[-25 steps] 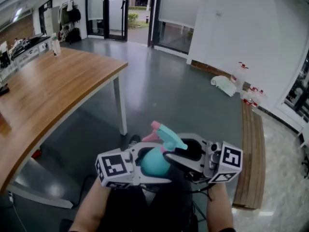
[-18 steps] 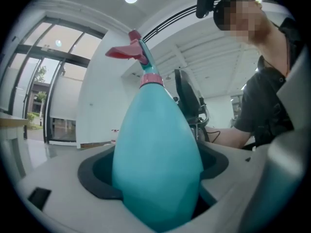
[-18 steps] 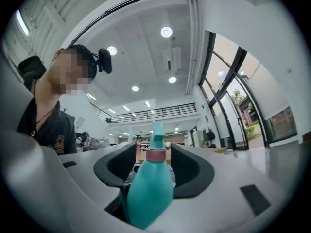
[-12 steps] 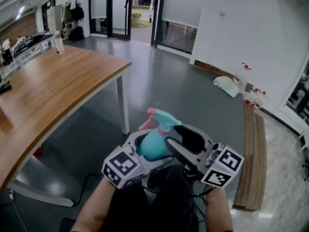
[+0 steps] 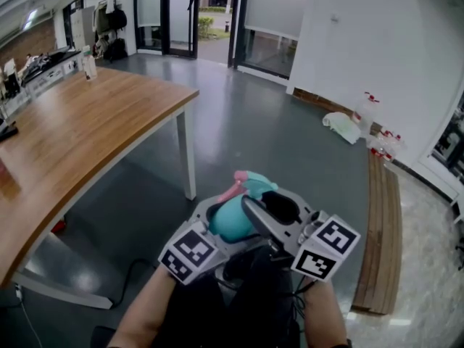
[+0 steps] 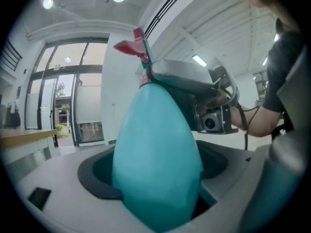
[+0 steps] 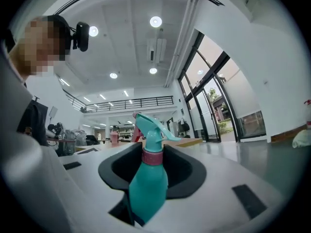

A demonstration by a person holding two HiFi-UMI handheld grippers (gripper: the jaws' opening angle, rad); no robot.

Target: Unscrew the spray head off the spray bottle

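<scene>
A teal spray bottle [image 5: 230, 222] is held in front of the person, above the floor. My left gripper [image 5: 220, 227] is shut on its fat body [image 6: 158, 164], which fills the gap between the jaws. The teal spray head [image 5: 255, 183] with its pink trigger [image 6: 132, 45] points up and away. My right gripper [image 5: 262, 207] reaches across from the right at the neck. Its jaws are closing with the pink collar [image 7: 152, 158] and the neck between them, the spray head [image 7: 151, 126] sticking out beyond. In the left gripper view one right jaw lies against the bottle's top.
A long wooden table [image 5: 80, 136] stands at the left on white legs [image 5: 188, 162]. A slatted wooden bench [image 5: 377, 230] runs along the right. Several spray bottles [image 5: 366, 111] and a white bag [image 5: 341, 125] sit by the far wall. Grey floor lies below.
The right gripper has rolled, and its marker cube now sits lower and further left. The spray head has swung round slightly. The left gripper keeps hold of the bottle's body.
</scene>
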